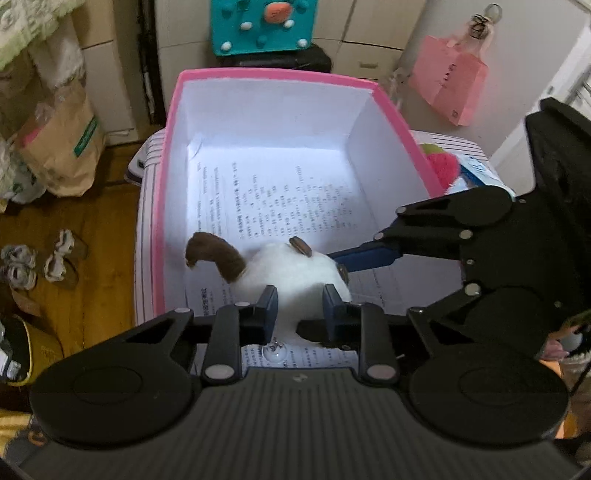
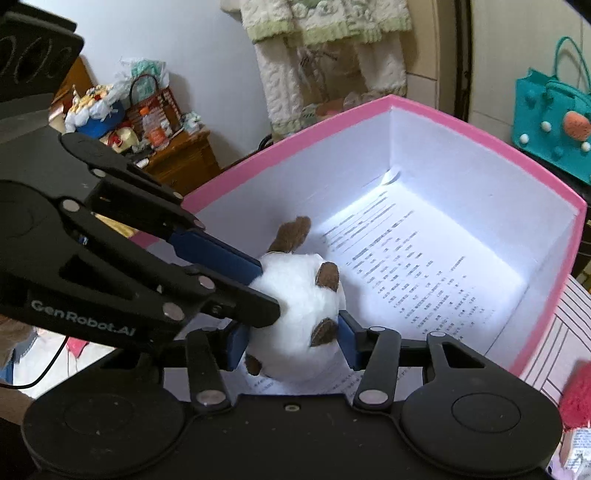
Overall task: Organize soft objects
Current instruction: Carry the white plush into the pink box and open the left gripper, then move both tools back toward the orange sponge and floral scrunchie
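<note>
A white plush toy (image 1: 291, 269) with brown tail and ears sits low inside the pink-rimmed box (image 1: 173, 122), on printed paper. My left gripper (image 1: 300, 308) is closed on its near side. My right gripper (image 2: 293, 341) is closed on the same plush toy (image 2: 295, 295) from the other side. In the left wrist view the right gripper's blue fingers (image 1: 365, 255) come in from the right against the toy. In the right wrist view the left gripper's blue fingers (image 2: 218, 251) press on it from the left.
The box (image 2: 554, 295) stands on a striped surface (image 1: 146, 206). A red and green plush (image 1: 443, 166) lies right of the box. A teal bag (image 1: 264, 26), pink paper bag (image 1: 448, 81) and brown paper bag (image 1: 62, 147) stand around; slippers (image 1: 37, 264) lie on the wood floor.
</note>
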`<action>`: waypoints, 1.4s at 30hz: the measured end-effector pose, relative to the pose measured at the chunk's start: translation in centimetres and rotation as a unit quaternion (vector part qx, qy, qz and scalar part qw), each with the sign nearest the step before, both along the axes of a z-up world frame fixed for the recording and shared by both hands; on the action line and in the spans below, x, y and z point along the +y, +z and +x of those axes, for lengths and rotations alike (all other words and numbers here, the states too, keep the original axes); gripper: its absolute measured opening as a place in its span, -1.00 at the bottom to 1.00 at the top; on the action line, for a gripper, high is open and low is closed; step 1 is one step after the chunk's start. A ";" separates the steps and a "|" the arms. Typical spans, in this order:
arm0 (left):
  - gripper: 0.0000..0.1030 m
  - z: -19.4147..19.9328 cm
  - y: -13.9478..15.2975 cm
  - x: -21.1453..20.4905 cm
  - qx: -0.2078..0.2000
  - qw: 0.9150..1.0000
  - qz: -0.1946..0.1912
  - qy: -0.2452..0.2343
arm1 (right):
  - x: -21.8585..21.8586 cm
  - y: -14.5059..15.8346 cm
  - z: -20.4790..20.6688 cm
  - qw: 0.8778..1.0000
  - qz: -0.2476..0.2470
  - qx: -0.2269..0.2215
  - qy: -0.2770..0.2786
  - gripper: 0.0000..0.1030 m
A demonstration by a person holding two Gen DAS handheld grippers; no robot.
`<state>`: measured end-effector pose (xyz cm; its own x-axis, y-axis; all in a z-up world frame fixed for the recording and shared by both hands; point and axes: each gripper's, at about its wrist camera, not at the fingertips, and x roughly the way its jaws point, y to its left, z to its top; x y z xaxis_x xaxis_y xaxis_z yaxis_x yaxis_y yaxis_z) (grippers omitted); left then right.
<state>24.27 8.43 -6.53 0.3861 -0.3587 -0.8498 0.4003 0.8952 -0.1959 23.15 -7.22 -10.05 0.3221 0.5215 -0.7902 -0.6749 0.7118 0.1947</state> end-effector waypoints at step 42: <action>0.08 -9.8 7.5 0.9 -0.119 0.993 0.003 -0.005 | -4.9 9.1 -10.4 0.993 0.003 -0.099 -0.057 0.06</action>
